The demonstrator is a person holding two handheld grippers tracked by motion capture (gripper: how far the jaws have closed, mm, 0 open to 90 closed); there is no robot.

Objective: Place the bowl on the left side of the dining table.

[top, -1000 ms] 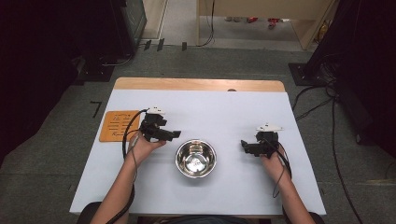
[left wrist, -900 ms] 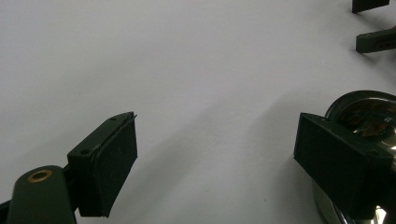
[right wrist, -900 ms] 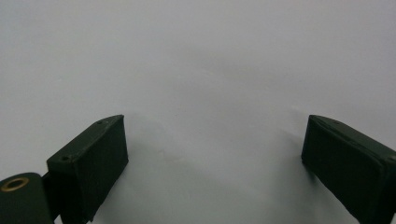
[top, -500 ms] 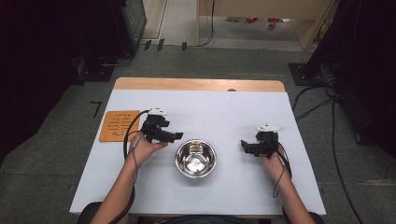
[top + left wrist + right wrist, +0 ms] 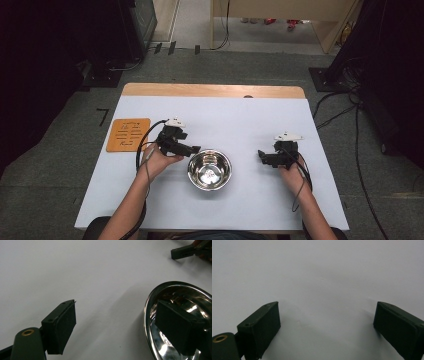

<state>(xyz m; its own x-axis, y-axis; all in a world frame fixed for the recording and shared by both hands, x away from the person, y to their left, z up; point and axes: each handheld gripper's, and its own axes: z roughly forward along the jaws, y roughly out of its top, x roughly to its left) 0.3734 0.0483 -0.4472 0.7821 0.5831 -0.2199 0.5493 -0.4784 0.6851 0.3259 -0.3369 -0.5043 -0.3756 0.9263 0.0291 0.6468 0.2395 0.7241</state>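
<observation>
At the far left of the worktop (image 5: 240, 110) an orange mat (image 5: 128, 134) is seen, lying flat near the left edge and well apart from the work. Next to the right, the left hand-held gripper (image 5: 196, 148) is held just beside the steel bowl (image 5: 209, 169), its tips at the bowl's upper left rim. In the left gripper view its jaws are set wide and have just been closing a little; one pad stands over the bare worktop and the other over the inside of the bowl (image 5: 180, 315), so the rim lies between them, but no pressing on it can be made out. The step in hand is judged to be the approach to a grasp of the bowl's rim. For the next move, the jaws would need to be lowered over the rim and closed on the thin wall; a slip on the polished metal is to be expected if the bite is shallow.

The bowl sits near the middle of the worktop, towards the person's side, with open sheet all round it and ample room behind it. Farther right, well apart from the bowl, the right hand-held gripper (image 5: 261, 155) is held low over bare worktop, jaws wide and empty, with clear room to the right edge
</observation>
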